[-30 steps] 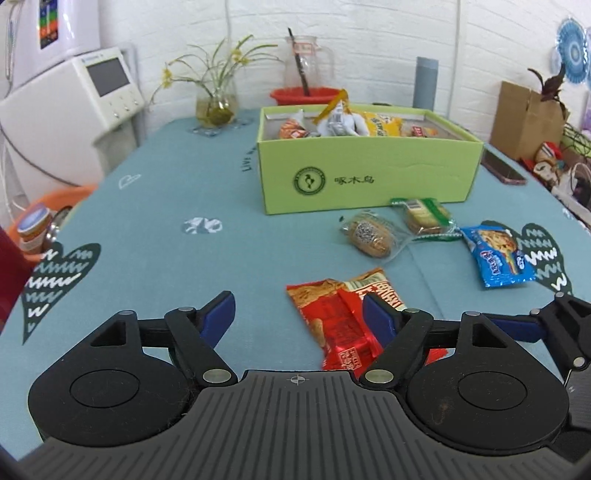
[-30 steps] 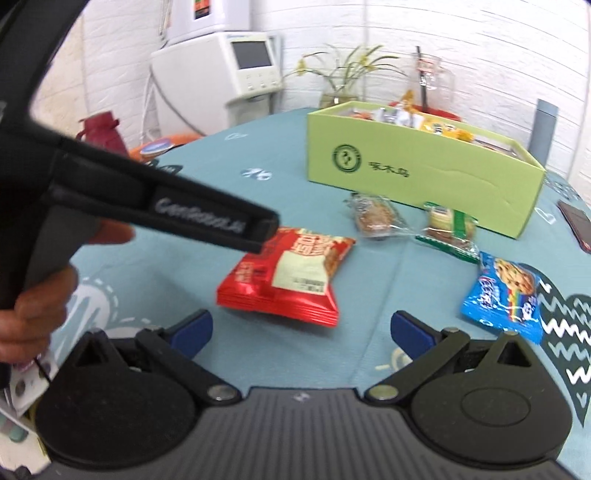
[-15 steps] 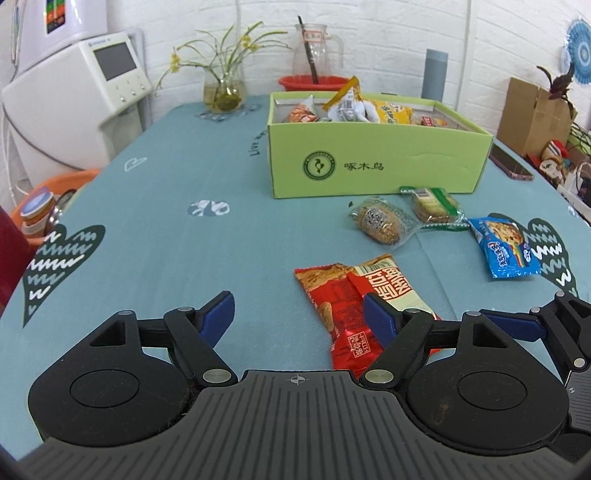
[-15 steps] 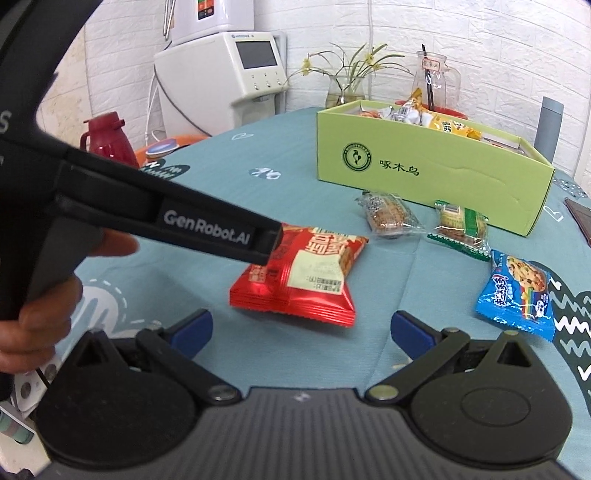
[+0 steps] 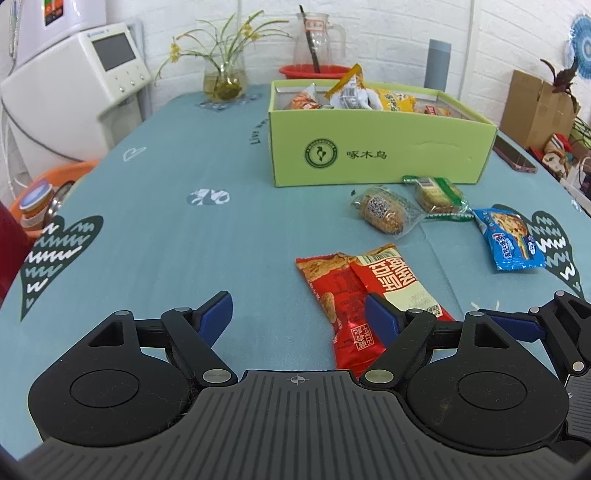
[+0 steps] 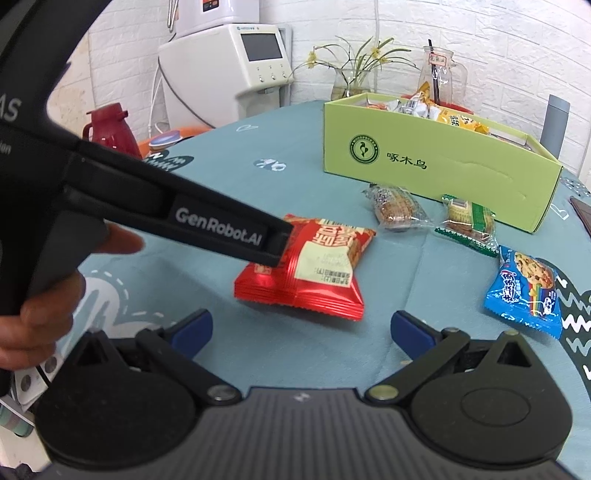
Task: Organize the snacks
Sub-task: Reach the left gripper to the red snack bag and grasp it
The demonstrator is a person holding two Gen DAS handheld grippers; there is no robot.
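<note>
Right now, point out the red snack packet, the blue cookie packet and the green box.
red snack packet (image 6: 314, 271): right wrist view, on its pale label panel.
blue cookie packet (image 5: 508, 236): left wrist view, middle of the wrapper.
green box (image 5: 380, 153): left wrist view, on its front wall.

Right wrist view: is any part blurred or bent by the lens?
Right wrist view: the hand at the left edge is soft, and the green box edges bow from fisheye. Left wrist view: the red snack packet is sharp; the corners go dark.

A white brick wall (image 5: 388, 22) backs the teal-clothed table (image 5: 177, 240), beside what looks like a white appliance (image 5: 74, 96).
</note>
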